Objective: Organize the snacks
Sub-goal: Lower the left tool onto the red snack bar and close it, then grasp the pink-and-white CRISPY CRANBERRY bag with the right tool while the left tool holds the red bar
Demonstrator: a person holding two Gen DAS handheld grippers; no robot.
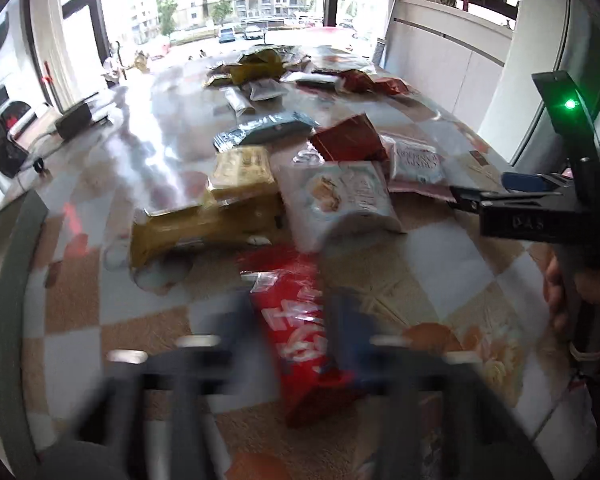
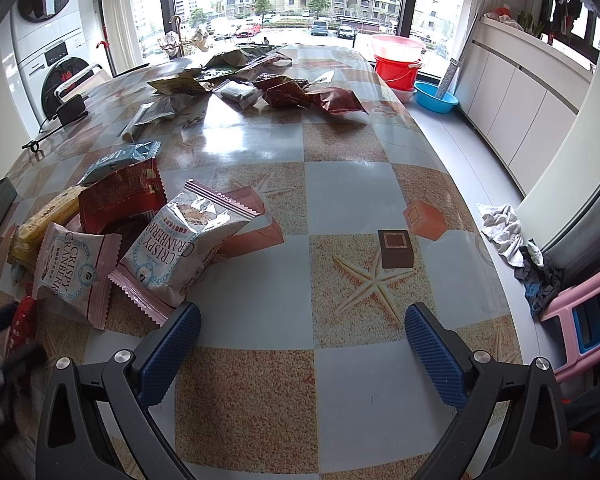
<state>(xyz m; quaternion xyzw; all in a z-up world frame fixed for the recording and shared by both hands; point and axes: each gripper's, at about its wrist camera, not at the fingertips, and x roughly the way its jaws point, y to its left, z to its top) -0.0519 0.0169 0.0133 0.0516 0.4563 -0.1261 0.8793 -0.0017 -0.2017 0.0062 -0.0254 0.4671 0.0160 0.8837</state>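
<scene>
**Red Snack Pack Caught at the Table's Near Edge**

Clamped narrow on a red snack packet (image 1: 300, 332), my left gripper (image 1: 296, 344) has its blue pads pressed against the wrapper's two long sides, as far as the blurred left wrist view lets me judge. No earlier picture is on hand, so I report only the grip as it stands. The packet lies lengthwise between my fingers, its crimped top end pointing toward the nearer heap of snacks (image 1: 300, 184) on the checked tablecloth (image 2: 340, 208).

My right gripper (image 2: 302, 336) hangs wide open over bare cloth with nothing between its pads, just right of two pale Crispy Cranberry pouches (image 2: 172, 240) that lean on that same heap. A second heap (image 2: 260, 80) sits well apart at the far end, near the window.

By my reckoning the red packet is light, glossy and soft: film that will crumple and slide under pressure, with brittle contents inside. I judge the middle of its long sides, where I have it, the safer hold; the crimped end would give a firmer pinch without crushing anything.
</scene>
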